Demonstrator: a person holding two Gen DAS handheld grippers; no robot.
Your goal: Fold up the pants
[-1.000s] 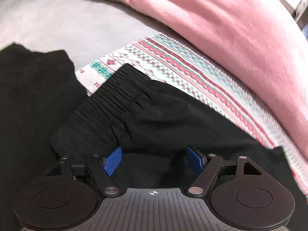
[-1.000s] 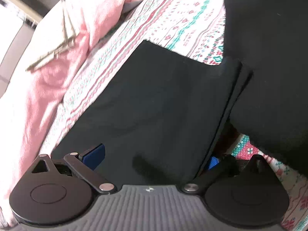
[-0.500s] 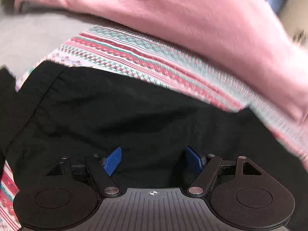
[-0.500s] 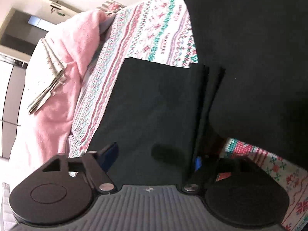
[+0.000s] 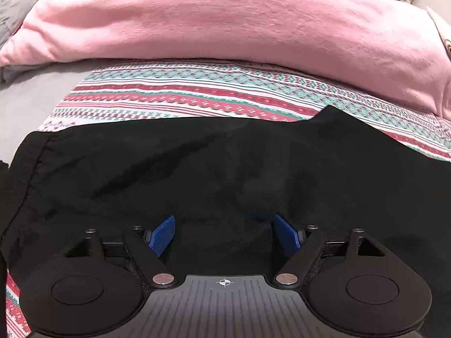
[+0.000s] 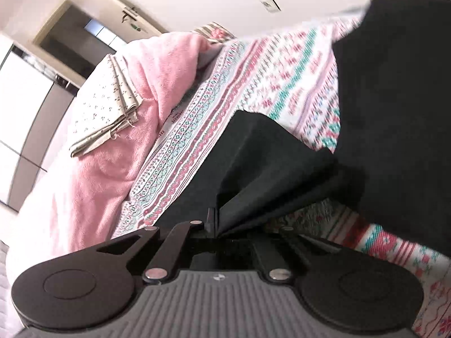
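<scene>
Black pants (image 5: 225, 163) spread flat across patterned bedsheet (image 5: 197, 95), pink blanket (image 5: 225, 17) bunched at far side. Left gripper (image 5: 224, 235) over pants, jaws spread wide, nothing between them. Right gripper (image 6: 214, 222) w/ jaws just closed, pressed together on pant-leg edge, cloth lifting off sheet in a tent. Risks, as judgement: thin pinch, maybe only top layer caught, so lower layers could slide out & fold go crooked; left not gripping, so far end may drag or bunch; second dark garment (image 6: 394, 98) at right could snag.
</scene>
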